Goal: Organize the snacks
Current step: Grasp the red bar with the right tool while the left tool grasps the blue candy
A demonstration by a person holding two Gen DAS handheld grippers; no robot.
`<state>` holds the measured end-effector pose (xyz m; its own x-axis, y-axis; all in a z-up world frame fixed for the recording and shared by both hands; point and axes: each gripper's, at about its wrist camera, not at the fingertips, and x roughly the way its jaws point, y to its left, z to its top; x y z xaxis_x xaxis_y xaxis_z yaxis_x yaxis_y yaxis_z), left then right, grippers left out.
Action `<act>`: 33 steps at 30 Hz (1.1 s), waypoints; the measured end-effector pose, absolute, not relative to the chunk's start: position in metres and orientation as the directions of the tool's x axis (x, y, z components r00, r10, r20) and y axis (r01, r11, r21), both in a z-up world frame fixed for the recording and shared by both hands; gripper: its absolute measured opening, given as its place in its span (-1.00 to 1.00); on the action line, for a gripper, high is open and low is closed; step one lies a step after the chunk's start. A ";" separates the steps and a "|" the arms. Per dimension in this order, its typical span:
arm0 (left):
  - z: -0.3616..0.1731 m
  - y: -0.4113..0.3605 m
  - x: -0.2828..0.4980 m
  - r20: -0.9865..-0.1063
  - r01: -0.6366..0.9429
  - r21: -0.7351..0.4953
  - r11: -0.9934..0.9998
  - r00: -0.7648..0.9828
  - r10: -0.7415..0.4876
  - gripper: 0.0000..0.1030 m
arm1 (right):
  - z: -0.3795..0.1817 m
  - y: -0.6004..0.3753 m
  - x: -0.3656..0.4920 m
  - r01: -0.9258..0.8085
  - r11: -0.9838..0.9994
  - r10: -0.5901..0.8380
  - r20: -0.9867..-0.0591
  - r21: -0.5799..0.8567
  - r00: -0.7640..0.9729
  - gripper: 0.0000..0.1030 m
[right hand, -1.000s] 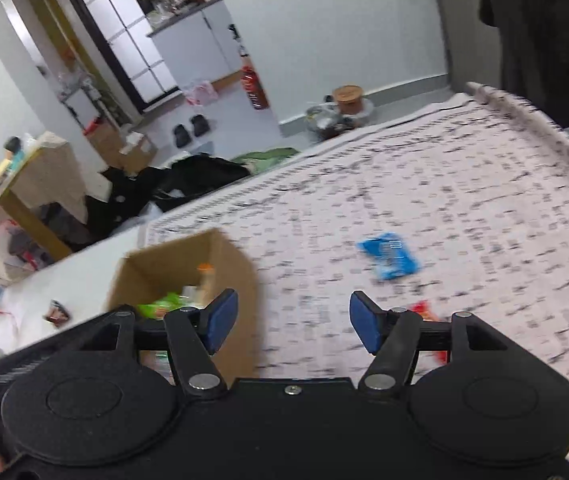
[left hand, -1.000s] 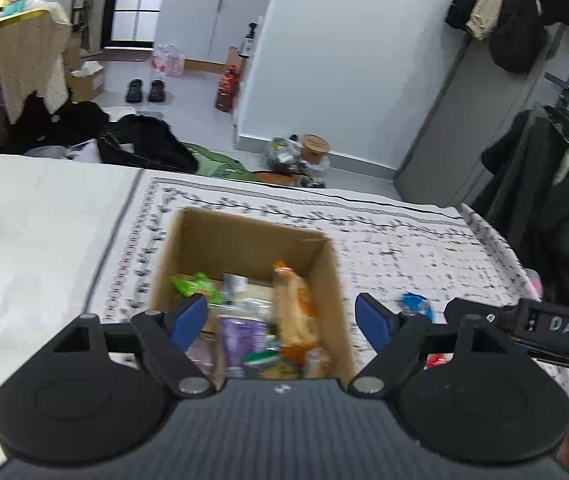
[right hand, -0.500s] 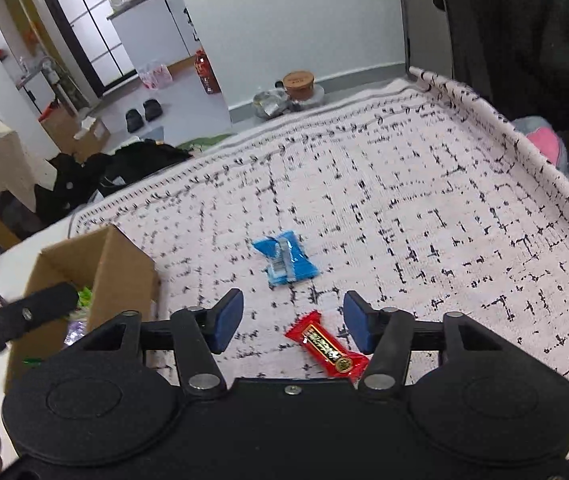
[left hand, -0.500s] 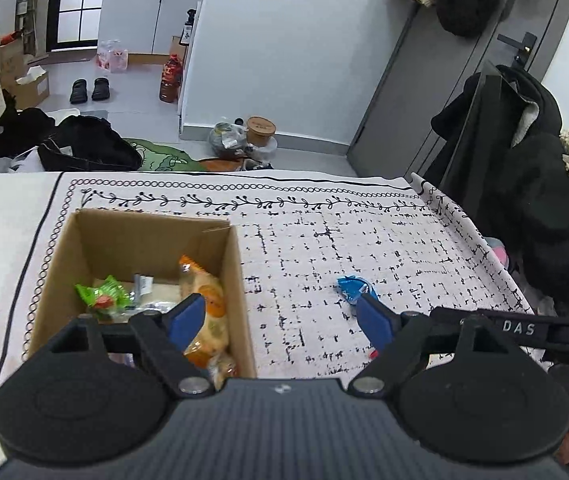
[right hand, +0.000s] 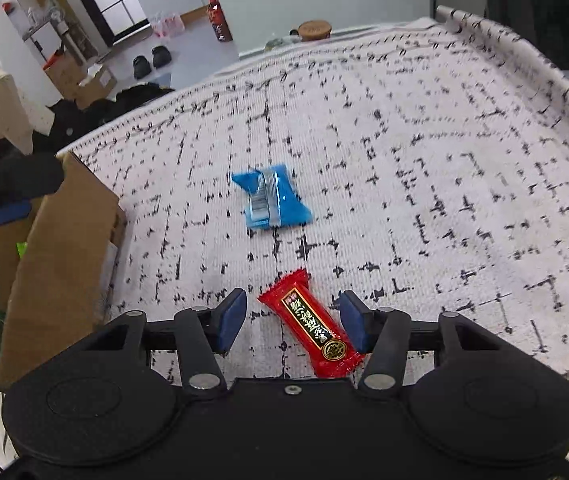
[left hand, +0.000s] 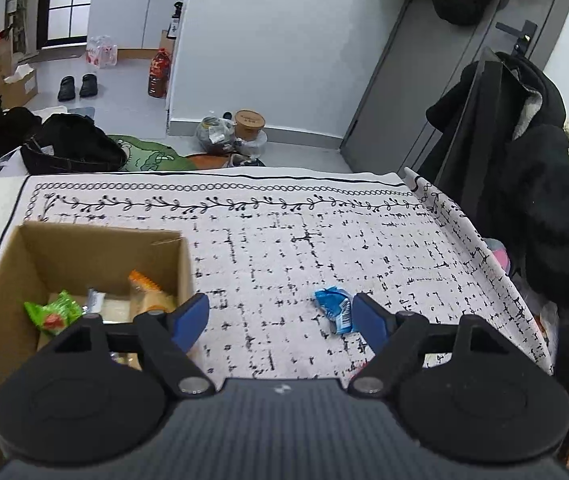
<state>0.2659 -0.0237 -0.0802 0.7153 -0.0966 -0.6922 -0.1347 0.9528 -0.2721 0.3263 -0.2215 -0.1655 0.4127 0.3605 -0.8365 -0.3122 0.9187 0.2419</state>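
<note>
Looking down my right gripper [right hand: 291,322], I see a red snack bar [right hand: 311,326] lying flat on the patterned tablecloth [right hand: 444,160], directly between the two blue pads. Its long axis runs diagonally, the far end toward the left pad and the near end touching or nearly touching the right pad. The jaws are not yet pressing on it, so nothing is grasped; I judge the next squeeze will catch the wrapper across its width.

A blue snack packet [right hand: 270,200] lies farther out on the cloth, toward its far edge. My left gripper [left hand: 280,316] is nearer that one: the packet [left hand: 334,308] sits just beside its right pad, jaws closing with only bare cloth between them. The cardboard box [left hand: 84,240], already holding several snacks, stands toward the cloth's left edge.
</note>
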 end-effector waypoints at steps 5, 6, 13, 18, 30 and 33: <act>-0.093 -0.035 0.283 -0.721 -0.141 -0.270 0.953 0.686 -0.102 0.34 | -0.181 -0.218 0.332 -0.375 0.900 0.370 -0.843 0.222 0.389 -0.02; -0.096 -0.037 0.287 -0.725 -0.141 -0.271 0.952 0.681 -0.106 0.32 | -0.181 -0.218 0.332 -0.384 0.897 0.374 -0.840 0.219 0.394 -0.06; -0.119 -0.051 0.308 -0.766 -0.150 -0.249 0.957 0.636 -0.099 0.16 | -0.176 -0.241 0.348 -0.342 0.922 0.330 -0.836 0.185 0.439 -0.58; -0.134 -0.059 0.318 -0.785 -0.150 -0.239 0.959 0.612 -0.100 0.14 | -0.175 -0.265 0.363 -0.278 0.937 0.324 -0.829 0.213 0.457 -0.58; -0.158 -0.083 0.350 -0.796 -0.114 -0.227 0.967 0.594 -0.117 0.14 | -0.176 -0.281 0.380 -0.226 0.948 0.311 -0.811 0.225 0.495 -0.58; -0.166 -0.085 0.358 -0.805 -0.122 -0.235 0.964 0.581 -0.122 0.14 | -0.173 -0.282 0.385 -0.215 0.950 0.307 -0.806 0.227 0.505 -0.58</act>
